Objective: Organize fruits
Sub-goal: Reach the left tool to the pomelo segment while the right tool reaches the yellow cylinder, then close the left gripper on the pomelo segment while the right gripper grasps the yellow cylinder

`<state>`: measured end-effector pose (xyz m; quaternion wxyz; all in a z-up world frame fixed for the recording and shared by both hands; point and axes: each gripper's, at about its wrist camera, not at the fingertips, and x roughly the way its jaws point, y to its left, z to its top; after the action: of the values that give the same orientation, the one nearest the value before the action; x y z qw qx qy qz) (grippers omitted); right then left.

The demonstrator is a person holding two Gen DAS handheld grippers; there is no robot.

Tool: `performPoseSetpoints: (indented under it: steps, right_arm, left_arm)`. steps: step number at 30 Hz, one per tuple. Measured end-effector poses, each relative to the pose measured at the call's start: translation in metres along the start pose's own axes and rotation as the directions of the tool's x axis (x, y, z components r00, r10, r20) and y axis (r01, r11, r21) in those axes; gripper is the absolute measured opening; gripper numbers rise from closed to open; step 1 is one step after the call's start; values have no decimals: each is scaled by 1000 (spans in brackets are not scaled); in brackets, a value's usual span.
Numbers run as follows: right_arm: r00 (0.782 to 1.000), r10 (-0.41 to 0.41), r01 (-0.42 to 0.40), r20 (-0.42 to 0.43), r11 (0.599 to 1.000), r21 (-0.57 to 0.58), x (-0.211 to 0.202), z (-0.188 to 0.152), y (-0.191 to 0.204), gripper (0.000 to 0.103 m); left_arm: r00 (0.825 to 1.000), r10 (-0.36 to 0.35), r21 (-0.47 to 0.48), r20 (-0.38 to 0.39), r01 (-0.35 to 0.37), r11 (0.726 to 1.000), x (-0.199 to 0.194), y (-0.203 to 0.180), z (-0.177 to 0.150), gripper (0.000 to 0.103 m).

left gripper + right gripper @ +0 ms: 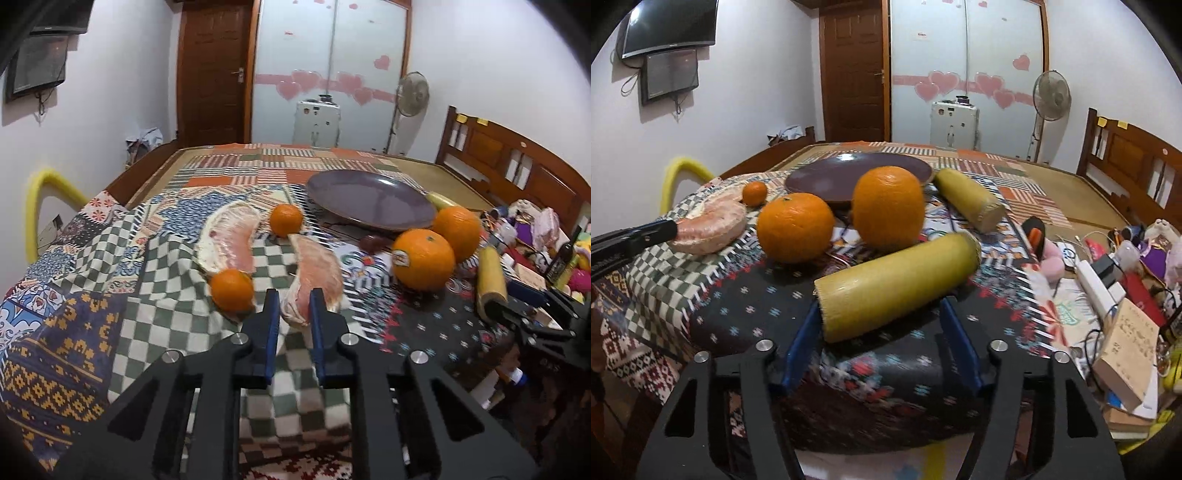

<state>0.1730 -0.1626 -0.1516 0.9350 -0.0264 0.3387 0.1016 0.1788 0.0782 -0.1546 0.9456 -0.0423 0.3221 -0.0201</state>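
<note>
Patchwork bedspread (155,258), busy with checks and knitted patterns, carries everything, and the wide dark purple plate (369,201) toward its far side looks the likely home for the fruit. Both tools are at work: the left gripper (293,306) has its blue pads closed against the near end of a pale pink peeled pomelo segment (317,269), so a gentle squeeze and a level lift should keep that soft flesh from tearing; the right gripper (877,321) stands wide apart around a stubby yellow cut cylinder of fruit (897,280), not yet pinching it, and would do best to close across the middle lest it roll. Between them and the plate sit two big oranges (794,227), which I judge the main obstacle to carry over. A second pomelo segment (231,240), another yellow cylinder (971,201) and two small mandarins (286,219) wait their turn
</note>
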Motion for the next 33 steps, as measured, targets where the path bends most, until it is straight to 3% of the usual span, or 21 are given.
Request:
performPoseSetpoints:
  steps: [10, 16, 19, 20, 21, 29, 33]
  right_arm:
    - [999, -41, 42, -12, 999, 35, -7, -8, -20, 58]
    - [999, -51, 51, -5, 998, 33, -12, -8, -22, 59]
    - [999, -44, 44, 12, 999, 27, -16, -5, -19, 70]
    - [999, -42, 42, 20, 999, 29, -17, -4, -19, 72]
    - [999, -41, 40, 28, 999, 31, -18, -3, -18, 74]
    - [1000, -19, 18, 17, 997, 69, 5, 11, -17, 76]
    - [999, -52, 52, -13, 996, 72, 21, 9, -16, 76]
  left_arm:
    - [998, -44, 3, -40, 44, 999, -1, -13, -12, 15]
    - [997, -27, 16, -70, 28, 999, 5, -11, -15, 17]
    - [997, -6, 26, -76, 8, 1000, 9, -10, -12, 36]
    - [997, -4, 26, -79, 6, 1000, 11, -10, -11, 53]
    - [997, -5, 21, -76, 6, 1000, 12, -9, -9, 60]
    - [991, -34, 8, -126, 35, 999, 38, -15, -1, 61]
    - [993, 6, 1, -114, -6, 1000, 44, -17, 0, 61]
